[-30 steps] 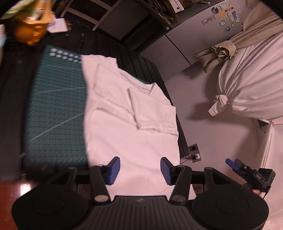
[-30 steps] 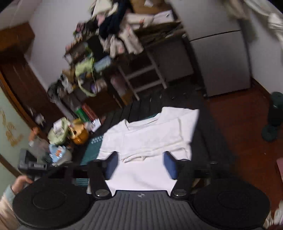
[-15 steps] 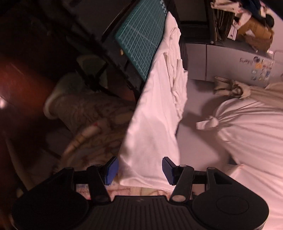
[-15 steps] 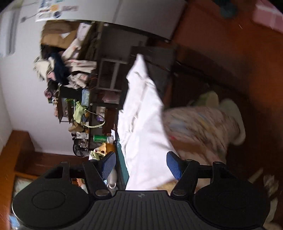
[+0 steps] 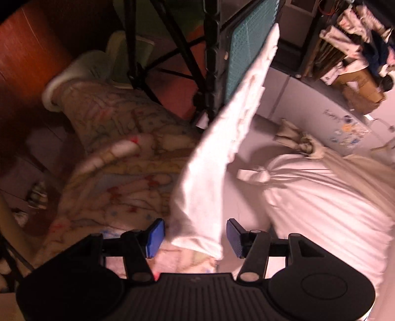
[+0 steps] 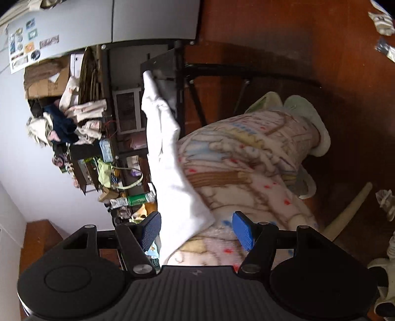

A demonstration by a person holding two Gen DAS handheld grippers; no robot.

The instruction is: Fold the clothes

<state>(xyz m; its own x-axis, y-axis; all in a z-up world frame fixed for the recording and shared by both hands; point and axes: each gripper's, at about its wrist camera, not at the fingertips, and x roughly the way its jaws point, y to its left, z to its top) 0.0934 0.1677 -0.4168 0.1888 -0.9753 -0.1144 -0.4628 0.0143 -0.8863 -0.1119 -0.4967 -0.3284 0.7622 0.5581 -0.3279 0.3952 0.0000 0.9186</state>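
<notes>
Hem-grasp step: the left tool point(image 5: 192, 238) and right tool point(image 6: 196, 230) gape, unclamped, around the white shirt point(image 5: 222, 148) hem. Next, I judge, each closes on the hem hanging toward 6 o'clock off the bench point(image 5: 212, 74).

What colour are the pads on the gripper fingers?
Blue pads, clearest in the right wrist view.

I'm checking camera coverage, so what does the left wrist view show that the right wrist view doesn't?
Only the left wrist view shows the green cutting mat on the table edge and the big white tied bundle, plus the left gripper, jaws open. Only the right wrist view shows the cluttered shelves, a wooden stick on the floor and the right gripper, also open. Both show the white garment hanging off the table with its lower edge between the blue pads, the patterned pyjama legs and the grey fridge.
</notes>
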